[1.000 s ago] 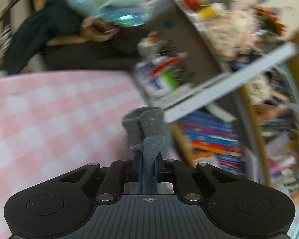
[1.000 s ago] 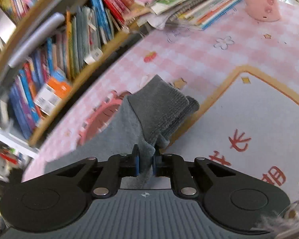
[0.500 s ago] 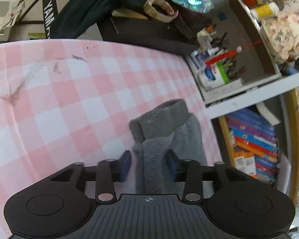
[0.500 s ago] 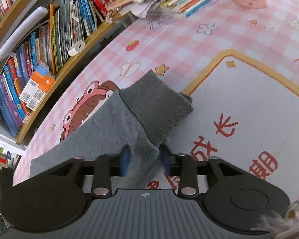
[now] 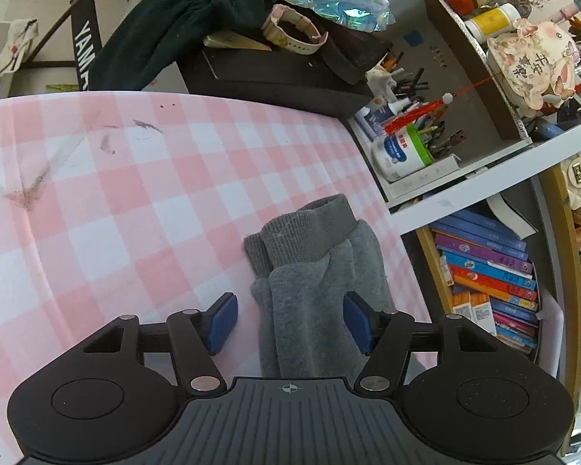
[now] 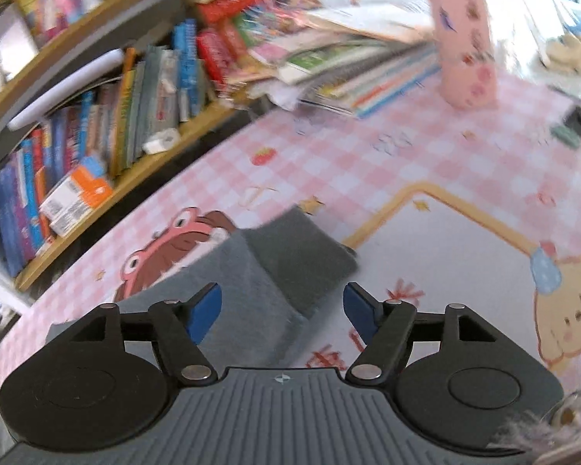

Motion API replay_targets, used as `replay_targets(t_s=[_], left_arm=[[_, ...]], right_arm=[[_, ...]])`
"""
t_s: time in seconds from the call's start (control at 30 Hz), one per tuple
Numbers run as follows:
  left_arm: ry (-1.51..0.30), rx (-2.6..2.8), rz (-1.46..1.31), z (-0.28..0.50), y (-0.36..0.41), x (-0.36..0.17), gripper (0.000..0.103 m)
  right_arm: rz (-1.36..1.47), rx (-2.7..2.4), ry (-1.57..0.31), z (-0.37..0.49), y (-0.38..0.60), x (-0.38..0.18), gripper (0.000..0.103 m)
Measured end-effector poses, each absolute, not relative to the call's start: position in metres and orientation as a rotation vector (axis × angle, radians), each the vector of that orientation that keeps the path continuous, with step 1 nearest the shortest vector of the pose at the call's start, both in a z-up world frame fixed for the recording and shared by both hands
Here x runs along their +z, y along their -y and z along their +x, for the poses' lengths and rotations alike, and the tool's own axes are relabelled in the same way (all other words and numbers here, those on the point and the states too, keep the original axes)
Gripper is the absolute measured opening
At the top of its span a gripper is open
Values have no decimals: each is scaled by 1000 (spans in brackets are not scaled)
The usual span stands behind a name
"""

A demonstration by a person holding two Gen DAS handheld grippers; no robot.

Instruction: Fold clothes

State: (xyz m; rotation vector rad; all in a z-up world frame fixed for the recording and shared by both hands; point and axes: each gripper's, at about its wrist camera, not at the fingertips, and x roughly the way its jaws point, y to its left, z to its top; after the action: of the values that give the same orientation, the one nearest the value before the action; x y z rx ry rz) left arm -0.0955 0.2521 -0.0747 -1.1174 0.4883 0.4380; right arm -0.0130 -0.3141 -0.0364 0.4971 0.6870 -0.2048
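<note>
Both hand-held grippers, left [image 5: 290, 319] and right [image 6: 282, 310], gape (released) over the grey garment [image 5: 313, 290].

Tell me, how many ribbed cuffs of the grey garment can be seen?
2. One cuff lies beyond the open left gripper; the other cuff lies beyond the open right gripper. More may be hidden.

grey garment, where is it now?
The grey garment lies on the pink checked tablecloth near the bookshelf-side edge, between both open hand-held grippers' fingers.
</note>
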Motion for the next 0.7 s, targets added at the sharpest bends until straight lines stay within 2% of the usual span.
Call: replay_targets(t_s=[0.3, 0.7], left_arm=[[-489, 397, -1069, -91, -249, -73, 77], [-472, 368, -1064, -91, -248, -73, 85]], right_arm=[[262, 26, -692, -4, 260, -26, 79], [-75, 422, -830, 16, 165, -44, 84]])
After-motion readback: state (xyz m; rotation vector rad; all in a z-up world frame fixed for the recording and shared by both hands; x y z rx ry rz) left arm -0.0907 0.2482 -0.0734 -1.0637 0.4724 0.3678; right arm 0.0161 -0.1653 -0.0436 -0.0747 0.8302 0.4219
